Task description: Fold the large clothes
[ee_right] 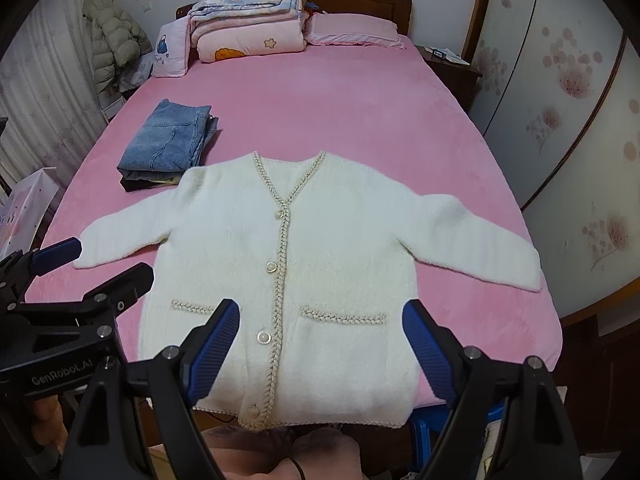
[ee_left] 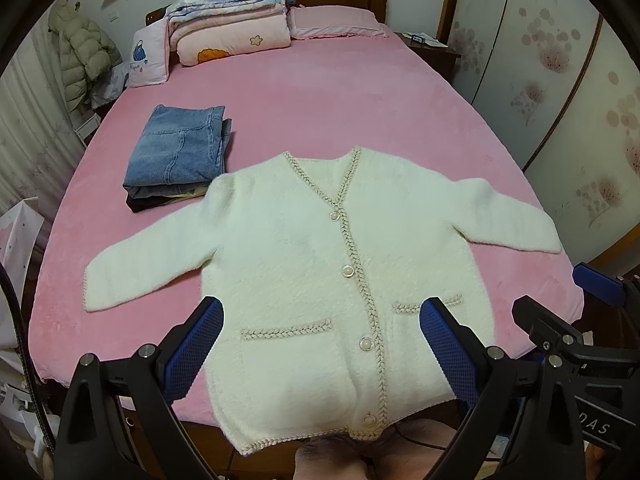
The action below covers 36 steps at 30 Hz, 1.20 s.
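Observation:
A white fluffy cardigan (ee_left: 304, 272) (ee_right: 304, 248) with braided trim and pearl buttons lies flat, front up, on the pink bed, both sleeves spread out; its hem hangs slightly over the bed's near edge. My left gripper (ee_left: 320, 320) hovers open above the lower half of the cardigan, holding nothing. My right gripper (ee_right: 320, 324) also stands open over the hem area, empty. The right gripper shows at the right edge of the left wrist view (ee_left: 560, 292), and the left gripper at the left edge of the right wrist view (ee_right: 108, 260).
Folded blue jeans (ee_left: 180, 152) (ee_right: 168, 140) rest on a small stack left of the cardigan's shoulder. Folded quilts (ee_left: 228, 12) and pillows (ee_left: 336, 22) sit at the wooden headboard. A nightstand (ee_left: 432, 50) and wardrobe doors (ee_left: 560, 80) stand right; a hanging coat (ee_left: 84, 48) left.

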Motion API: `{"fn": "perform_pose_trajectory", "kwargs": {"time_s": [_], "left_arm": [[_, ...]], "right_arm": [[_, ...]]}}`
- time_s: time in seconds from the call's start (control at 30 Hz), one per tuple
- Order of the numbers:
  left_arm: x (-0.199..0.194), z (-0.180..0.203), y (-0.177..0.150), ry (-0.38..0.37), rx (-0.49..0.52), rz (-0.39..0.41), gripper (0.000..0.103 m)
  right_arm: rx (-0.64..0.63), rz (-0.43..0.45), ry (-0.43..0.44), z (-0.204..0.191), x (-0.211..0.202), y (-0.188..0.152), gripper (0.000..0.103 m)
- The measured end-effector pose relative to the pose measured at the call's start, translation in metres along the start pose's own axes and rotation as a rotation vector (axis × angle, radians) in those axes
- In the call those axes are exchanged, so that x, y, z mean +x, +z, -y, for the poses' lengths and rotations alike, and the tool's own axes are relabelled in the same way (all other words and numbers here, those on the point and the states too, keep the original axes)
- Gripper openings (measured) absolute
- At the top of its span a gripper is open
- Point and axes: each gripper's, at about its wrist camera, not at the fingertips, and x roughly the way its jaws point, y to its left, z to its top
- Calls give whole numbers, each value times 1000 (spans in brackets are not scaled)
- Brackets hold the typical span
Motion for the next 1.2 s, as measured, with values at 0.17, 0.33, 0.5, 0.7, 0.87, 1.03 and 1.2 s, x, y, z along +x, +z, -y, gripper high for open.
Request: {"fn": "perform_pose_trajectory", "kwargs": {"time_s": [0.17,0.33,0.5,0.7,0.87,1.03,1.2], "left_arm": [[1,-3,0,-1,2,-1,98],[3,-11,-1,-9,7,-3,98],[4,-16,-1,-16,14,-3,98],[5,-23,0,-28,20,-3,98],[7,-26,0,-35,30,-1,98],[7,-28,1,-40,36,3,98],[9,-30,2,-48,41,1,98]], "right_arm": [[-1,-1,-5,-4,1,-1,84],[-2,0,-5,-3,1,0,84],[4,2,-15,-8,4,-2,84],[11,2,-30,-15,3,-5,84],[20,3,-40,-17,1,-6,84],[32,7,-48,-19,-2,-6,84],[42,5,-55,-21,-2,-5,84]]}}
